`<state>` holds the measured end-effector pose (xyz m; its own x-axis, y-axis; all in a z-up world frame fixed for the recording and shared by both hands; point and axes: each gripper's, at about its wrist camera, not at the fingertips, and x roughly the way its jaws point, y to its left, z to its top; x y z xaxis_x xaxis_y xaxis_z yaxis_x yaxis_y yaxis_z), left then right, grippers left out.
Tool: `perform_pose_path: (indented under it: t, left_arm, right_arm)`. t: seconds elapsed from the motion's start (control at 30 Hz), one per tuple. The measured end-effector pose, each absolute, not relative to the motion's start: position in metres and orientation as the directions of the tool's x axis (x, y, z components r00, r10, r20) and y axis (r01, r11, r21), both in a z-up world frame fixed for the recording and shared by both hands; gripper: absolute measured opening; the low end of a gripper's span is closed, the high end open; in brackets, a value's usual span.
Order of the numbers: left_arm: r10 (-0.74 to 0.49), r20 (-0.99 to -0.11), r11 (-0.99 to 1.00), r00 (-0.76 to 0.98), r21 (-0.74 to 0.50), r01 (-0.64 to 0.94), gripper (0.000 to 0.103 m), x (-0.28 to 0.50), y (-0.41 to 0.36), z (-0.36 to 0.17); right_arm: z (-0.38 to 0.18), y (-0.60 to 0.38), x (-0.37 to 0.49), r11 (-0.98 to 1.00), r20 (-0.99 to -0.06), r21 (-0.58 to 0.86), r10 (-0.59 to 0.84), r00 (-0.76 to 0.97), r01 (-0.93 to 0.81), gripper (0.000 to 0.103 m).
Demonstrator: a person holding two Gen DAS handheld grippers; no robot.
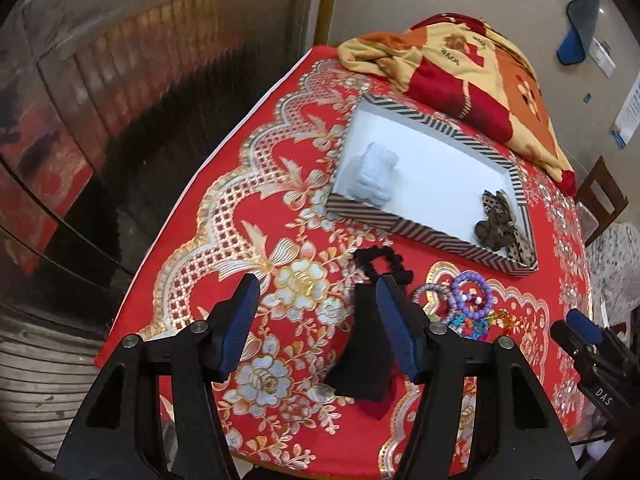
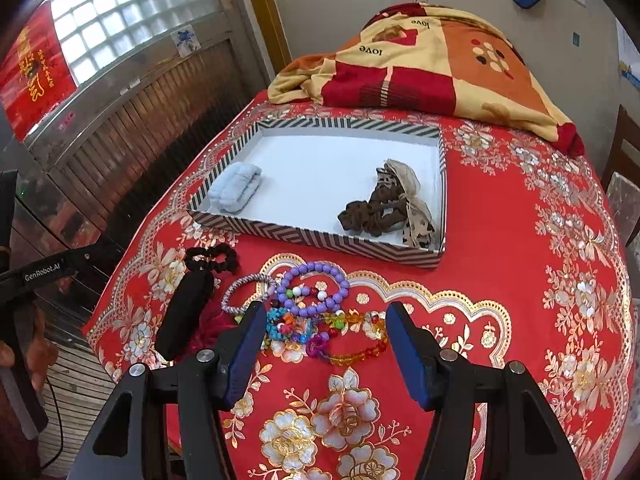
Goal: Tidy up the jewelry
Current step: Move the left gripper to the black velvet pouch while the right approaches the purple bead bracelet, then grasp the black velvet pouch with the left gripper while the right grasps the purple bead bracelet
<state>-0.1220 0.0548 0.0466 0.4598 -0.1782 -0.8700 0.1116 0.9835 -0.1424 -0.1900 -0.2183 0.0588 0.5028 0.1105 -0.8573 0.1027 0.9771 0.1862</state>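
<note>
Left gripper: jaws apart, empty; black scrunchie just ahead, beside right finger.
Right gripper: jaws apart, empty; bracelets straddled, nearer this hand.

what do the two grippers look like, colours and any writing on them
Both grippers, left and right, share one build: black angular frames, silver pivot bolts, blue ribbed finger pads. White lettering shows on the bodies: "GenRobot.AI" on the left, "DAS" on the right. A thin black cable hangs beside the left one.

A lived-in home: a table under a red floral tablecloth, a folded fleece blanket (printed "love"), red paper door decorations.
</note>
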Motion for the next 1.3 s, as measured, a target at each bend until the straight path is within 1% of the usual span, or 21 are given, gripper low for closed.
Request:
perform_pose_path:
  t: [0.17, 0.27, 0.4, 0.6, 0.67, 0.77, 0.83, 0.9, 1.13, 1.2, 1.3]
  left_arm:
    - [-0.244, -0.894, 0.969, 0.375, -0.211, 0.127, 0.061, -0.124, 0.052, 0.031]
    - [-0.248, -0.897, 0.967, 0.365, -0.204, 0.155, 0.061, -0.129, 0.042, 0.027]
    - [-0.280, -0.909, 0.955, 0.310, -0.230, 0.187, 0.061, -0.132, 0.031, 0.015]
    - [-0.269, -0.925, 0.955, 0.270, -0.219, 0.199, 0.061, -0.131, 0.022, -0.001]
    - [-0.266, -0.928, 0.955, 0.260, -0.217, 0.201, 0.061, -0.130, 0.019, -0.006]
    - [-0.273, -0.931, 0.953, 0.242, -0.227, 0.203, 0.066, -0.127, 0.015, -0.014]
    - [-0.275, -0.935, 0.951, 0.223, -0.232, 0.203, 0.066, -0.124, 0.013, -0.019]
    - [-0.278, -0.939, 0.950, 0.203, -0.237, 0.202, 0.066, -0.121, 0.011, -0.025]
    - [-0.266, -0.951, 0.950, 0.160, -0.231, 0.210, 0.066, -0.106, 0.004, -0.040]
    - [-0.263, -0.954, 0.951, 0.147, -0.230, 0.209, 0.066, -0.102, 0.002, -0.044]
    - [-0.267, -0.953, 0.951, 0.144, -0.236, 0.201, 0.066, -0.095, 0.002, -0.048]
  right_arm:
    - [0.050, -0.222, -0.191, 0.975, -0.864, 0.194, 0.117, 0.489, 0.111, 0.059]
    - [0.044, -0.225, -0.189, 0.973, -0.870, 0.198, 0.119, 0.478, 0.117, 0.059]
    - [0.036, -0.226, -0.185, 0.972, -0.870, 0.207, 0.129, 0.475, 0.115, 0.059]
    - [0.021, -0.227, -0.164, 0.977, -0.870, 0.185, 0.112, 0.480, 0.107, 0.058]
    - [0.014, -0.228, -0.156, 0.978, -0.873, 0.182, 0.113, 0.475, 0.103, 0.051]
    - [0.001, -0.226, -0.144, 0.983, -0.890, 0.158, 0.103, 0.445, 0.090, 0.045]
    - [-0.006, -0.225, -0.137, 0.986, -0.896, 0.149, 0.101, 0.432, 0.079, 0.044]
    - [-0.014, -0.224, -0.130, 0.990, -0.905, 0.132, 0.097, 0.415, 0.057, 0.040]
    - [-0.034, -0.219, -0.115, 0.997, -0.932, 0.081, 0.075, 0.355, 0.001, 0.033]
    - [-0.039, -0.217, -0.111, 0.997, -0.936, 0.071, 0.073, 0.343, -0.018, 0.027]
    - [-0.041, -0.209, -0.108, 0.998, -0.937, 0.024, 0.045, 0.347, -0.065, 0.023]
